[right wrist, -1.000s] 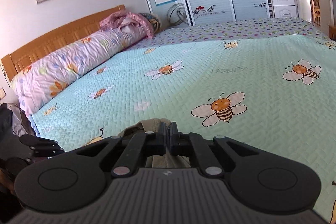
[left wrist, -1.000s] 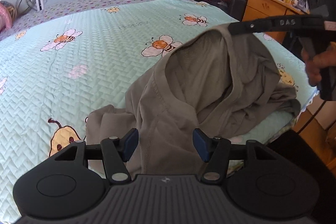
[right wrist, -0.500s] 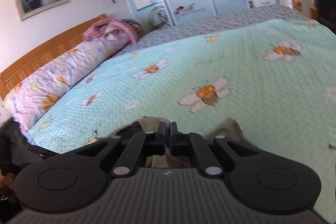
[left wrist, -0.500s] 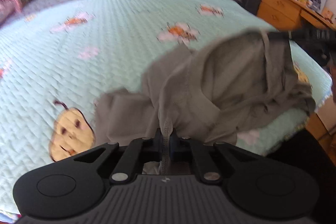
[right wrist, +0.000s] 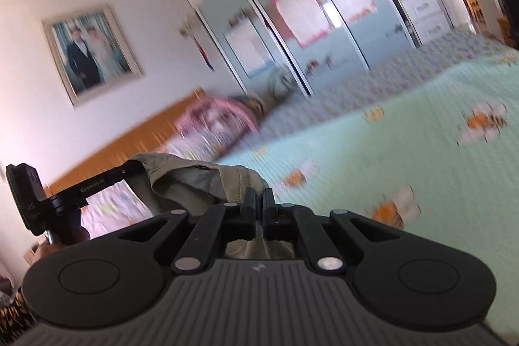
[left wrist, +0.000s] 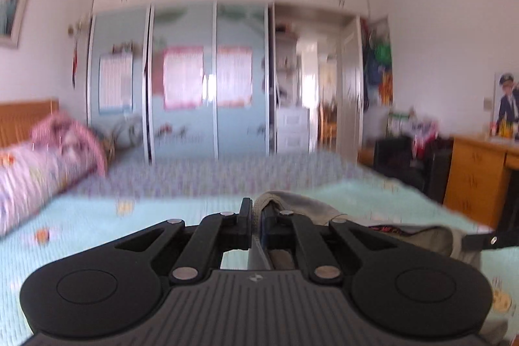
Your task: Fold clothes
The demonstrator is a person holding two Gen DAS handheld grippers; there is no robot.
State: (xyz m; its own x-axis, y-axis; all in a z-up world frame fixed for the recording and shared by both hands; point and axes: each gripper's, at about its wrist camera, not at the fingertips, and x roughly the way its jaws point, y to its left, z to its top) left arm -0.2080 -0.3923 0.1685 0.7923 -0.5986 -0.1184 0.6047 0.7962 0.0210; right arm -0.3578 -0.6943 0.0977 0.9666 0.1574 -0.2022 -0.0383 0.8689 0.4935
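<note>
A grey-olive shirt (left wrist: 308,206) hangs in the air between both grippers, above the bed. My left gripper (left wrist: 256,209) is shut on a ribbed edge of the shirt, the cloth pinched between its pads. My right gripper (right wrist: 259,200) is shut on another edge of the same shirt (right wrist: 194,180). In the left wrist view the right gripper's fingers (left wrist: 480,240) hold the cloth at the right edge. In the right wrist view the left gripper (right wrist: 136,167) shows at the left, gripping the shirt's other end. Most of the shirt hangs below, hidden by the gripper bodies.
A mint quilt with bee prints (right wrist: 421,135) covers the bed (left wrist: 97,216). A long floral pillow (left wrist: 29,180) and pink blanket (left wrist: 71,132) lie by the wooden headboard (right wrist: 136,138). Mirrored wardrobes (left wrist: 207,86) stand beyond the bed. A wooden dresser (left wrist: 476,174) stands at the right.
My left gripper closed on the shirt's edge, then rose and tilted up to level. The right gripper rose too, staying shut. The shirt left the quilt and now hangs between both.
</note>
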